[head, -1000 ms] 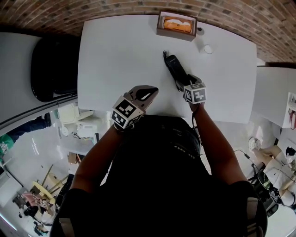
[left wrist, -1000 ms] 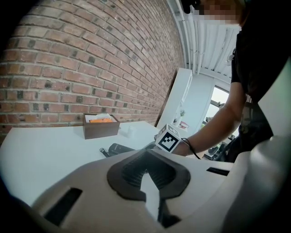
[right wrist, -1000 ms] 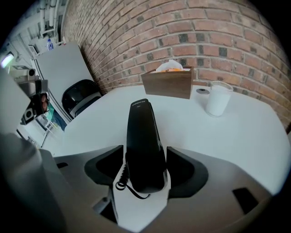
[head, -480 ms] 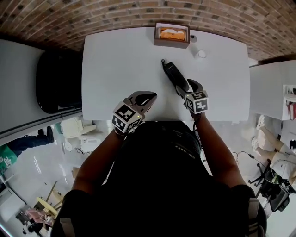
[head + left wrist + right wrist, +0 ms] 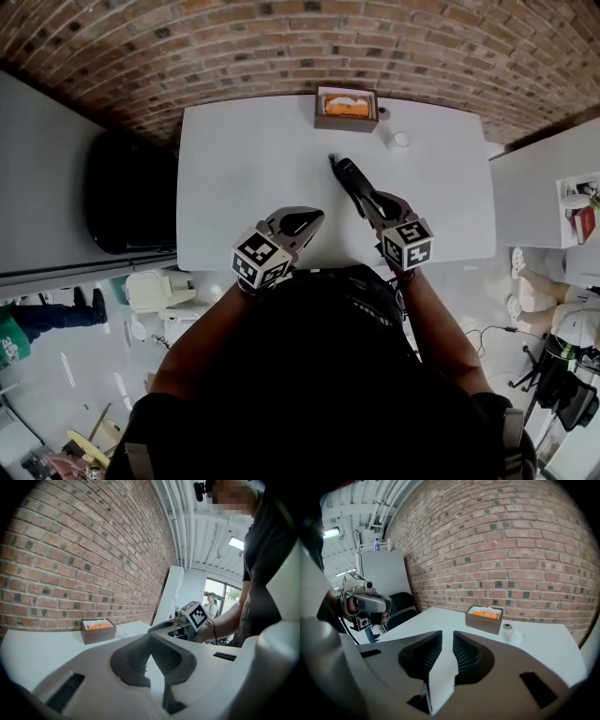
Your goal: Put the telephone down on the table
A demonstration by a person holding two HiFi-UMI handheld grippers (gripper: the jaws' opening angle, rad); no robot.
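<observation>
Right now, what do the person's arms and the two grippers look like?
The left gripper and right gripper have pale grey, rounded bodies with dark ribbed pads. Each carries a cube of black-and-white square markers. The right one's jaws are closing, with nothing between them. The person wears a black short-sleeved top, and a thin dark cable loops by the right wrist.

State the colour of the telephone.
The telephone is black; the head view shows it best.

Right hand-held gripper: jaws closing, empty.
</observation>
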